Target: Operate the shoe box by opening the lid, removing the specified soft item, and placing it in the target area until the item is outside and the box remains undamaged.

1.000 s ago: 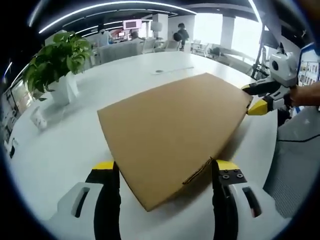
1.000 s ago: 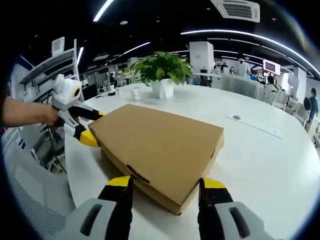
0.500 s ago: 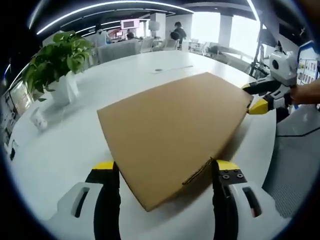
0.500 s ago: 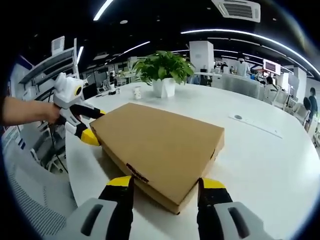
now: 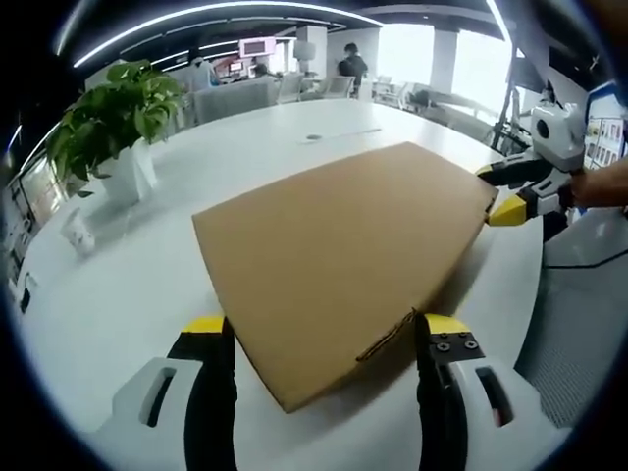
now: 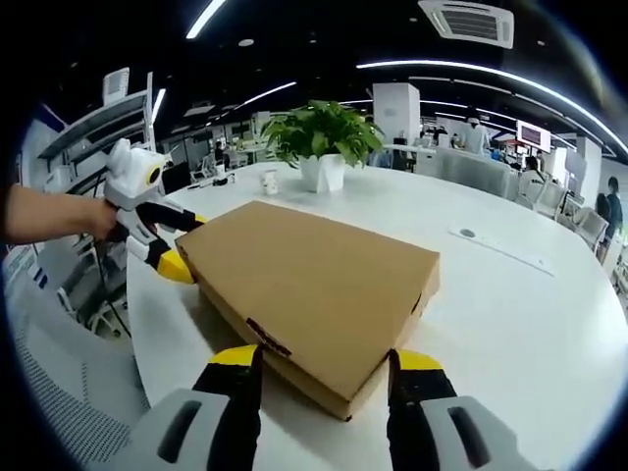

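an open-plan office: large white meeting table (image 6: pixel 530 314), potted plant (image 6: pixel 319 137), ceiling strip lights (image 6: pixel 471 74), distant desks.

Left tool (image 5: pixel 319 339) jaws straddle the closed shoe box (image 5: pixel 339 255) corner, perhaps touching it.

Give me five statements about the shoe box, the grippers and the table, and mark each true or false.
1. The shoe box has its lid shut. True.
2. A potted plant stands on the white table. True.
3. The soft item lies on the table beside the box. False: no such item is out; the box is closed.
4. The left gripper has its jaws open at a corner of the box. True.
5. The right gripper is far from the box. False: its jaws straddle a box corner.
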Available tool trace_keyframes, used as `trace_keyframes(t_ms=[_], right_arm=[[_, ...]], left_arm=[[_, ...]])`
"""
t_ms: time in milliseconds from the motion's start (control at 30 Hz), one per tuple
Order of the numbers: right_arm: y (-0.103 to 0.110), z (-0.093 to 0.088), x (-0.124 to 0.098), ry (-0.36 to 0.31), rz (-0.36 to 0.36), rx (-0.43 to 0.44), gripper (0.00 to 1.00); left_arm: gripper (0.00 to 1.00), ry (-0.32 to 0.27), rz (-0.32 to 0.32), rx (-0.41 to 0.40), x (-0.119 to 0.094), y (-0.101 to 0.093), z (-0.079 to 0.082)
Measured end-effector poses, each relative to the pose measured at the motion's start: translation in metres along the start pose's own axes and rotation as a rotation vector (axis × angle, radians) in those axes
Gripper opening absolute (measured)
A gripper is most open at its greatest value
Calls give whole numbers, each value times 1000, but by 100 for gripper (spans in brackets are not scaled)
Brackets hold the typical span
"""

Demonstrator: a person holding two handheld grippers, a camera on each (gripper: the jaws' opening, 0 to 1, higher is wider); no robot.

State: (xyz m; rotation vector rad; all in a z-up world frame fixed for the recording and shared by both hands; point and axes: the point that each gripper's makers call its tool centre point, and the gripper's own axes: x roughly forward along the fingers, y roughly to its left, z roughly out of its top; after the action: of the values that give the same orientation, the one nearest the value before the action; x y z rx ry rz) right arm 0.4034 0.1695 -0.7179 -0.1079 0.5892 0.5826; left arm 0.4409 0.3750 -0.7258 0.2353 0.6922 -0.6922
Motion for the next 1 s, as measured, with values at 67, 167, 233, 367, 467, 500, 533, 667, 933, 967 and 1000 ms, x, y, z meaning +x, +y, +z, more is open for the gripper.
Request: trace_keyframes(t_ms=[67,167,233,367,467,500,533,667,933,967,1000], right_arm=[[0,0,0,0,0,2,47],[0,1,-1,-1,1,3,47],[0,2,-1,-3,1,4,47],[0,3,-2,-5,0,7,47],[1,4,-3,-6,-1,10,47],[1,4,-3,-5,-2,10,48],[1,4,-3,-4,-2,12,48],[2,6,-4,-7,-2,20,48],[4,10,-8,-20,3,42,48],[4,11,-8,-22,3,43,48],[4,13,-9,-28,3,50,48]], left_arm=[[75,5,-1,-1,-1,-1,1],[75,12,-3,-2,-1,-2,1],[75,13,-3,-3,-2,-3,1],[75,12,-2,-7,-3,-4,2],[75,8,-2,-12,-4,-5,2],[75,7,-2,-14,-4,-5,2],[74,6,-3,-16,-5,-4,3],[74,3,-5,-19,-7,-4,4],[75,-6,-13,-28,-10,-3,8],[75,-7,-15,-30,-10,-3,9],[75,-9,-17,-32,-11,-3,9]])
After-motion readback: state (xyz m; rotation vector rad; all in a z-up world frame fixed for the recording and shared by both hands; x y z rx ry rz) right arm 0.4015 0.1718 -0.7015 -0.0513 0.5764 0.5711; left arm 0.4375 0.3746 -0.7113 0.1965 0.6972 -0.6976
